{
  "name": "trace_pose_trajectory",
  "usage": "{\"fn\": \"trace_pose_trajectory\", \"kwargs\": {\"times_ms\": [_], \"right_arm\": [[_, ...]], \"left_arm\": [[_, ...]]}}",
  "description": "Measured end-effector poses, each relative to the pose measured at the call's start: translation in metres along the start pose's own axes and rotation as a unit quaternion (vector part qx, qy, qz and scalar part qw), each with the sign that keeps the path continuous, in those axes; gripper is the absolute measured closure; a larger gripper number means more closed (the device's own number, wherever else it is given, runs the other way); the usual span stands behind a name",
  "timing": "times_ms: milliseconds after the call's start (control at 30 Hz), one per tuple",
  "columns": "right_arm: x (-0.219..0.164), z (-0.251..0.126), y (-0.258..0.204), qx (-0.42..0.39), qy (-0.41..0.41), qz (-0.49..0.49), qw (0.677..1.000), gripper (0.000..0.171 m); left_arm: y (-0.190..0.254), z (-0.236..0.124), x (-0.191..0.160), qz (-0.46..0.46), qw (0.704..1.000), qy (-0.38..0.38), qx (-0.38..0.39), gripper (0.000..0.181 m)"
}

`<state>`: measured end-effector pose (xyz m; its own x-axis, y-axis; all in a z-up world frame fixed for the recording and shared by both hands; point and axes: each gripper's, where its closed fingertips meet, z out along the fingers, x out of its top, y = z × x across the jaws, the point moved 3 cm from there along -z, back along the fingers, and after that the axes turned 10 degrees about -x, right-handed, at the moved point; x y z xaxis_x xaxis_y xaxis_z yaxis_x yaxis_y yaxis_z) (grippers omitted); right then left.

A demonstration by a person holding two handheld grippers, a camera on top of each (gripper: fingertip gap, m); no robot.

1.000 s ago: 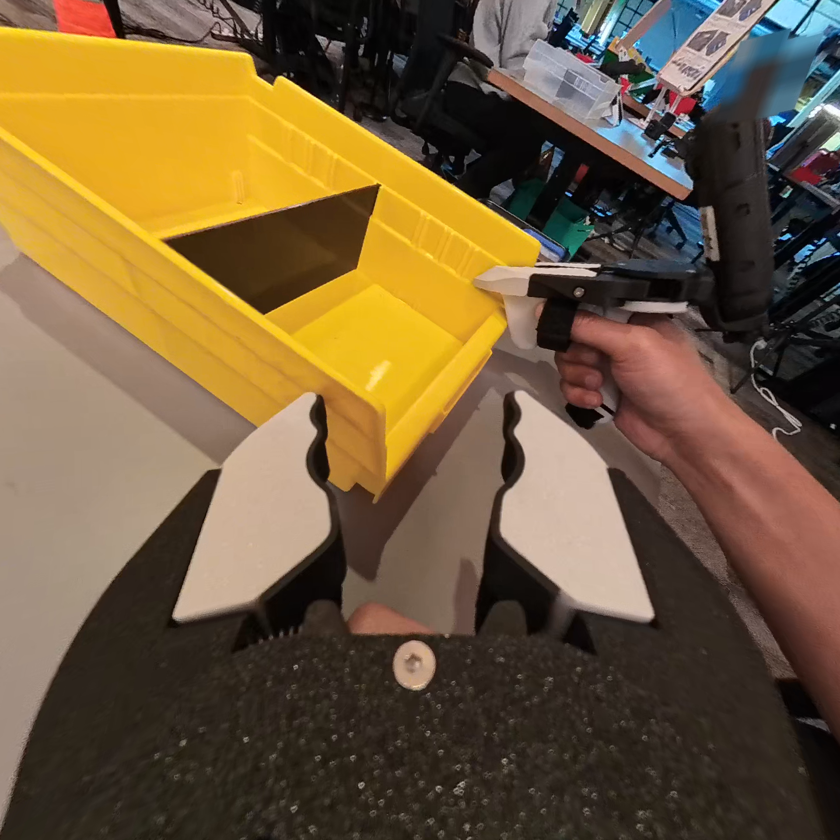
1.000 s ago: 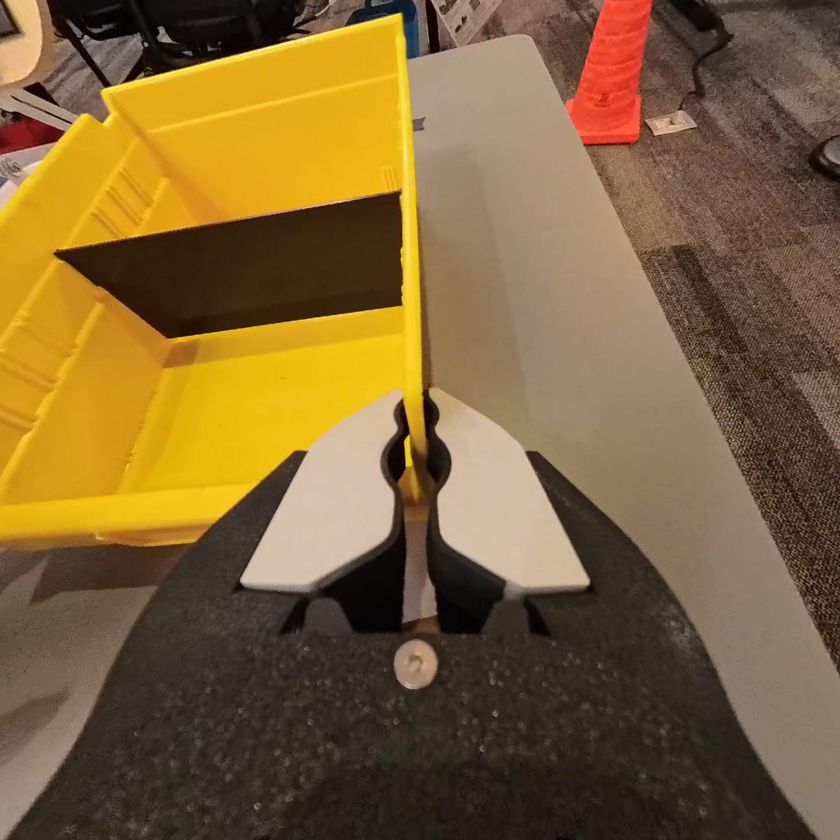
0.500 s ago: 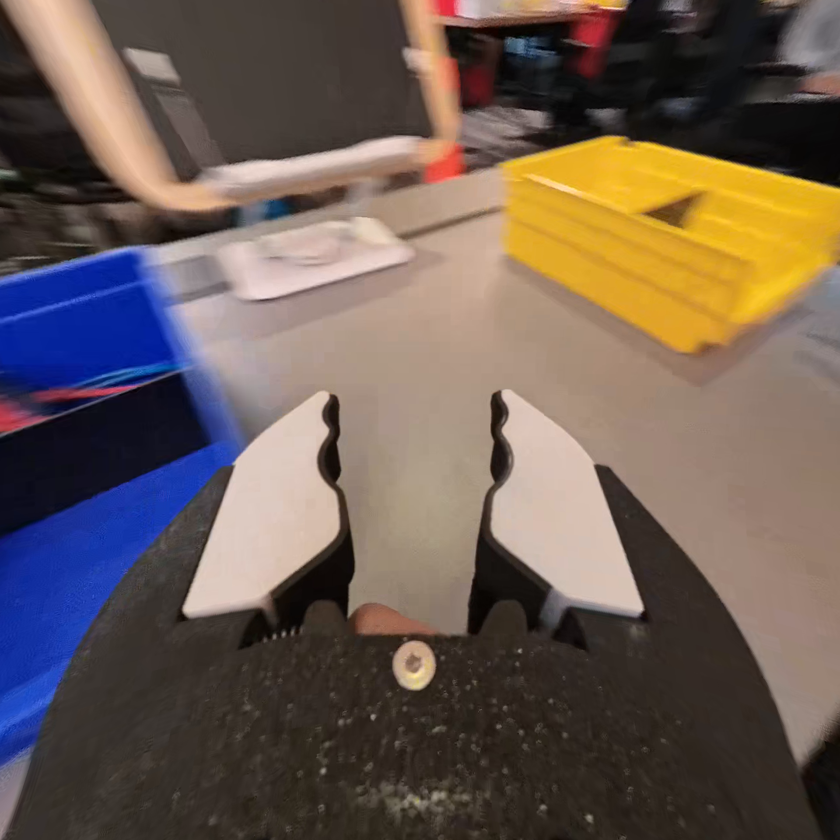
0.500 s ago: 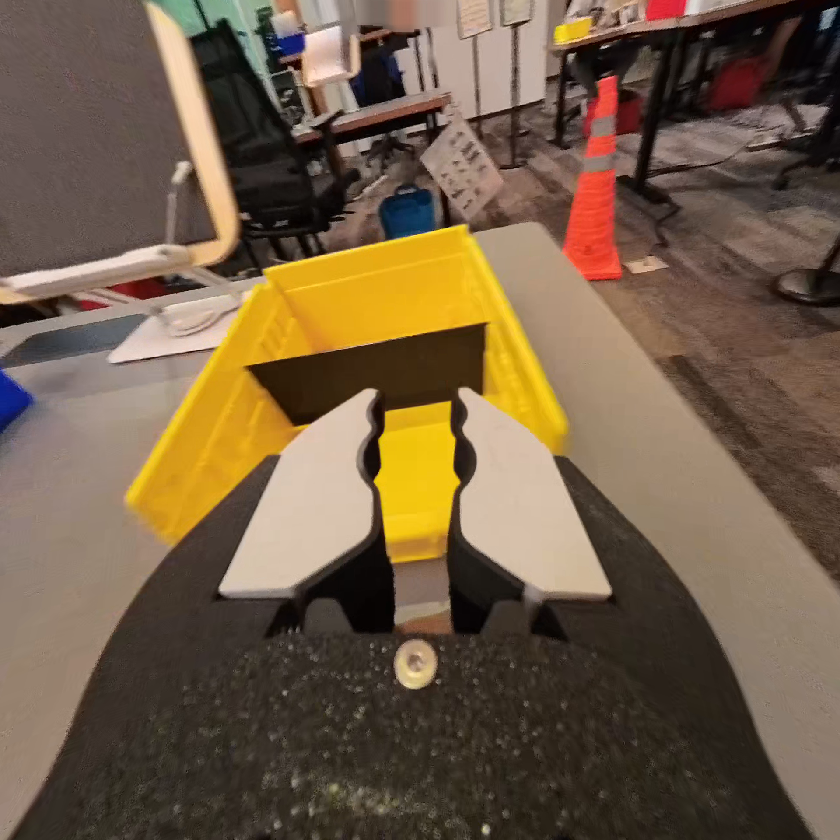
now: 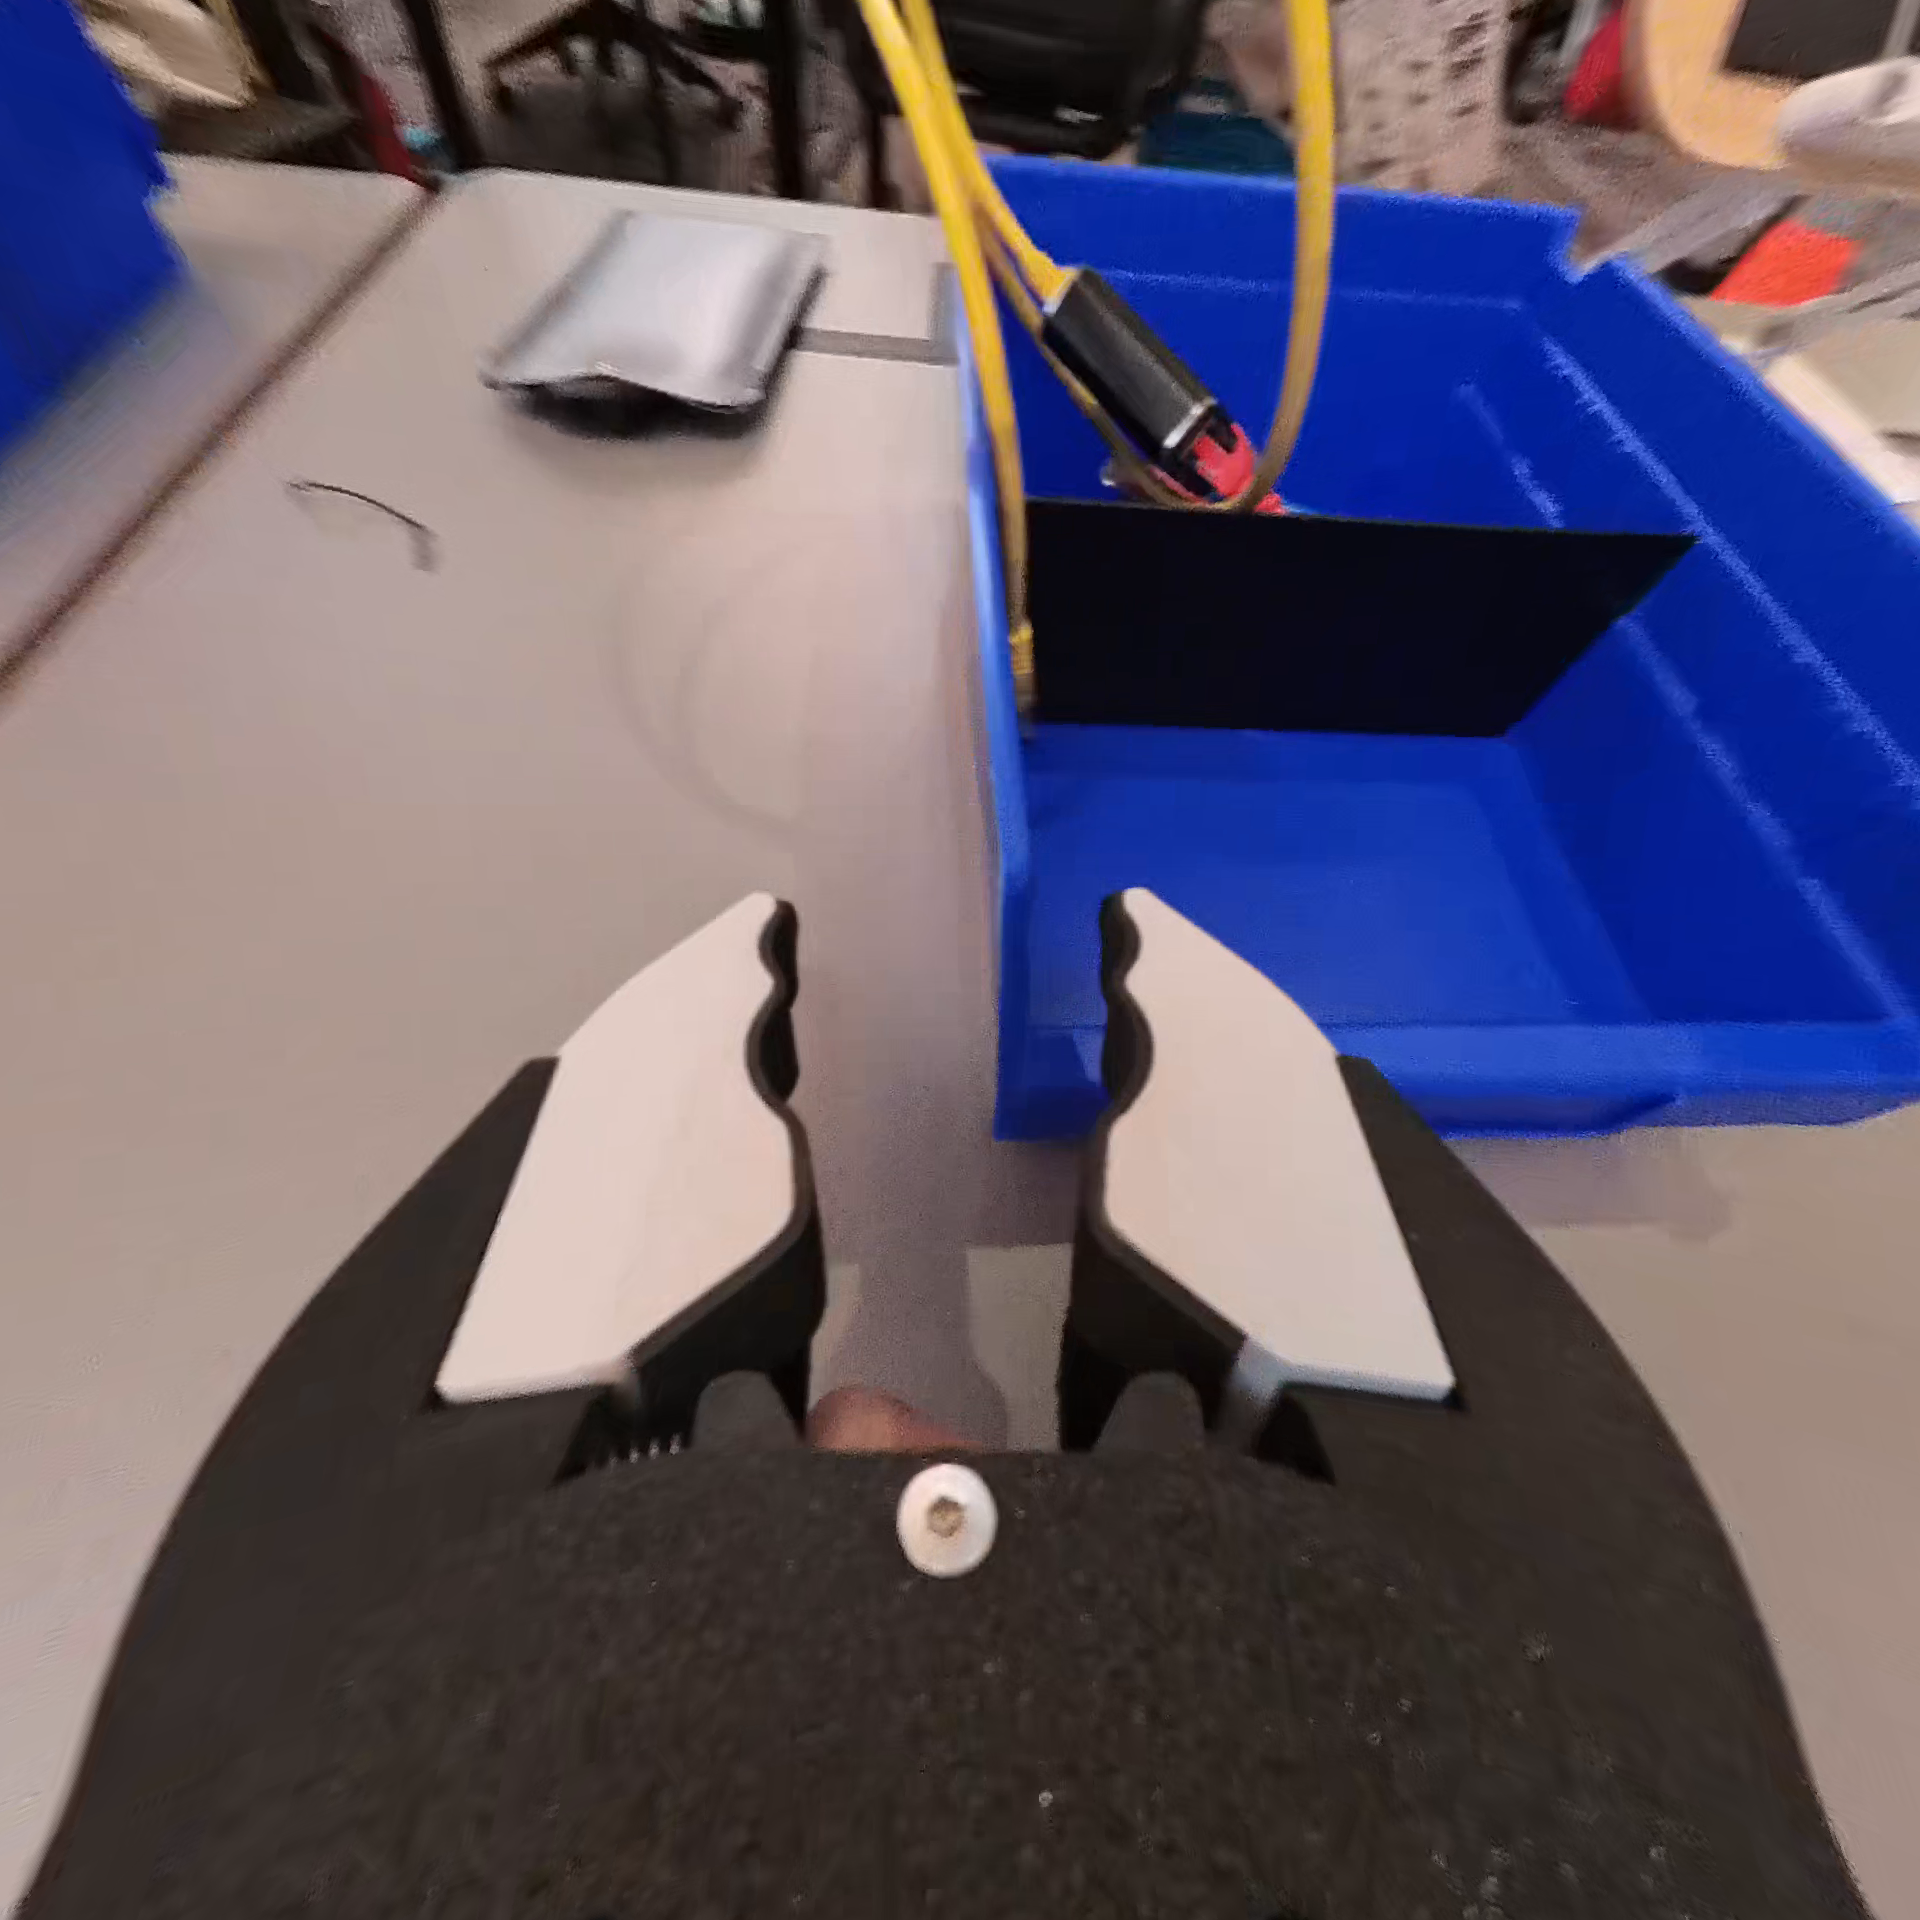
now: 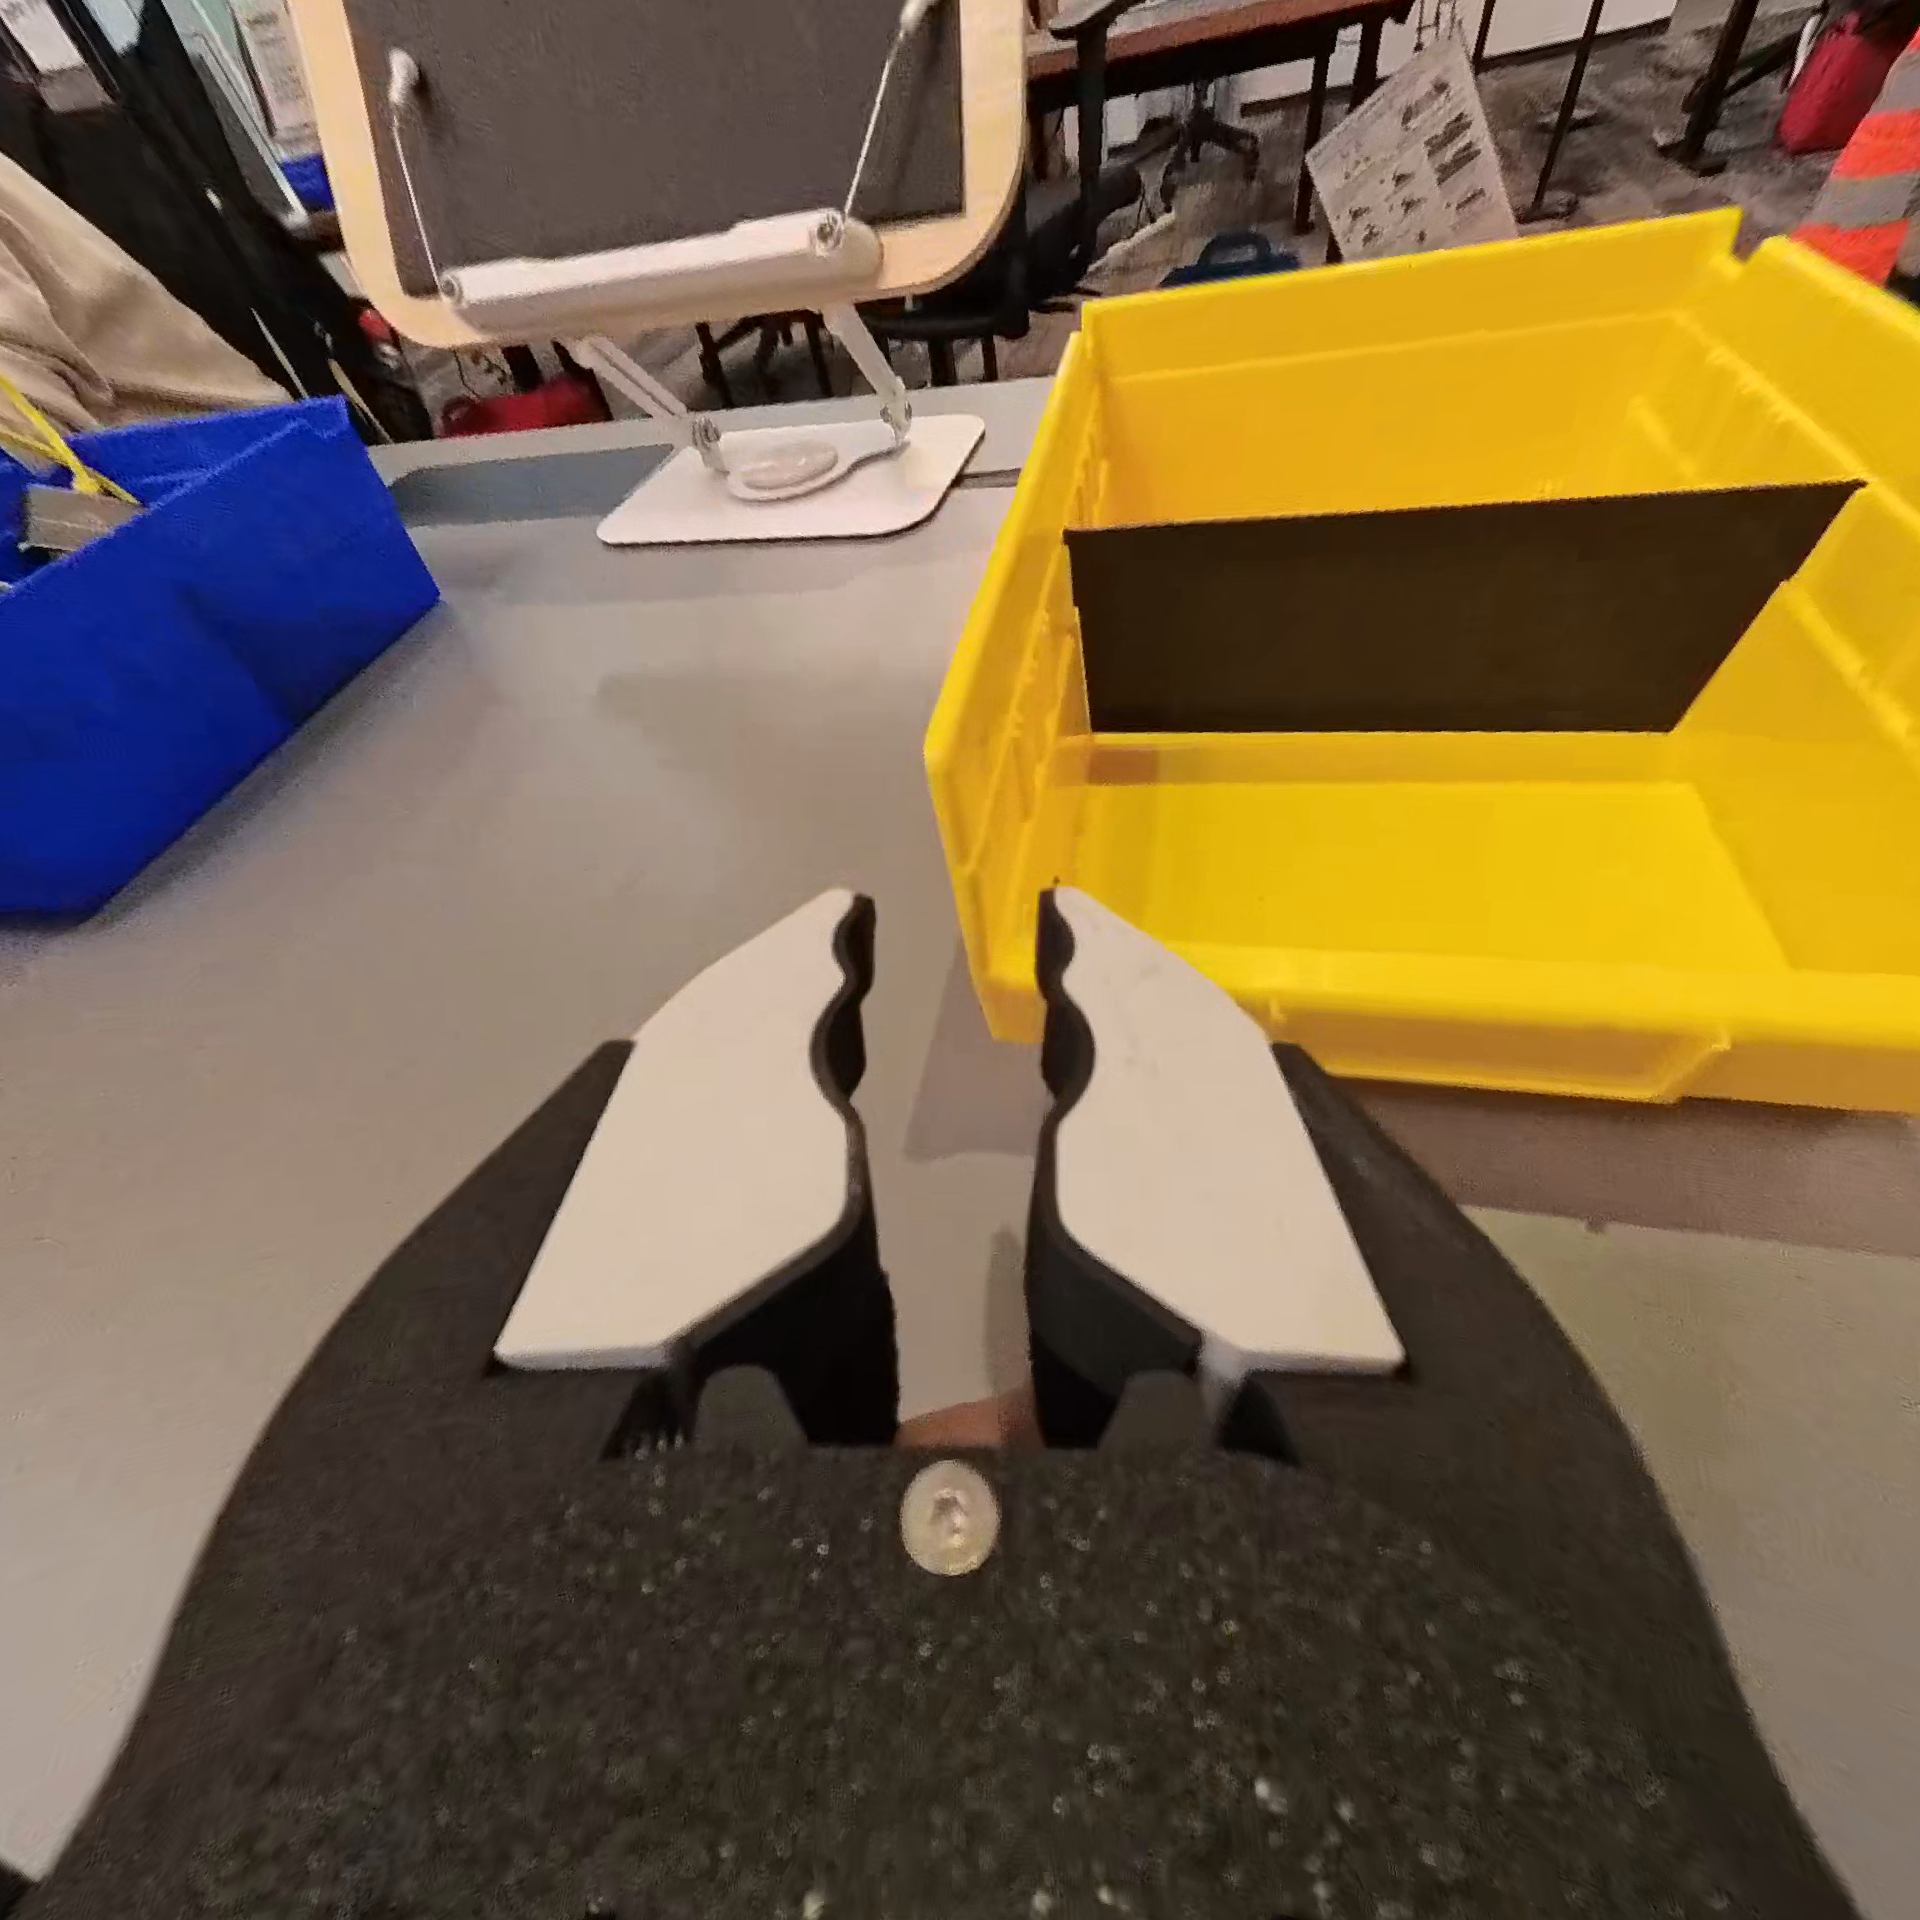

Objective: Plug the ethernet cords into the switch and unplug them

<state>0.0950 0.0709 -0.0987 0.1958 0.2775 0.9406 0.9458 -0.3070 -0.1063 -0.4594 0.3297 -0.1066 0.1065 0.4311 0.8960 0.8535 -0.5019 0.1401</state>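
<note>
The left gripper [image 5: 945, 925] hovers with jaws wide and empty beside the blue plastic bin [image 5: 1714, 436] holding yellow ethernet cords [image 5: 971, 270] at upper right. The right gripper [image 6: 956, 914] has jaws narrowly parted, empty, over the grey counter [image 6: 520, 935] left of the yellow plastic bin [image 6: 1403, 997].

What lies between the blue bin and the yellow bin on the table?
In the right wrist view, only bare grey table lies between the blue bin and the yellow bin; a white stand base sits farther back.

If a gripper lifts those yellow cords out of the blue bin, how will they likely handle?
The yellow cords arc in loose loops over the blue bin, so they are probably floppy and would dangle. They run by the black device, so it might drag along. Thin and smooth-looking, they may slip.
</note>
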Motion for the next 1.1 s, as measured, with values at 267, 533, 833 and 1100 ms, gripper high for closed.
{"fn": "trace_pose_trajectory", "kwargs": {"times_ms": [267,533,833,1100], "right_arm": [[-0.003,-0.011,0.017,-0.002,-0.008,0.043,0.999,0.145],[-0.008,-0.018,0.018,-0.020,-0.013,0.007,1.000,0.145],[-0.012,-0.023,0.023,-0.046,-0.018,-0.036,0.998,0.145],[-0.023,-0.046,0.012,-0.018,-0.020,0.021,0.999,0.145]], "left_arm": [[-0.003,0.019,-0.009,0.040,0.998,-0.032,-0.027,0.179],[-0.024,0.005,-0.012,0.005,0.999,-0.026,-0.042,0.179],[-0.020,-0.005,-0.015,-0.039,0.998,-0.017,-0.040,0.153],[0.069,-0.066,-0.020,-0.060,0.994,0.064,-0.068,0.140]]}}
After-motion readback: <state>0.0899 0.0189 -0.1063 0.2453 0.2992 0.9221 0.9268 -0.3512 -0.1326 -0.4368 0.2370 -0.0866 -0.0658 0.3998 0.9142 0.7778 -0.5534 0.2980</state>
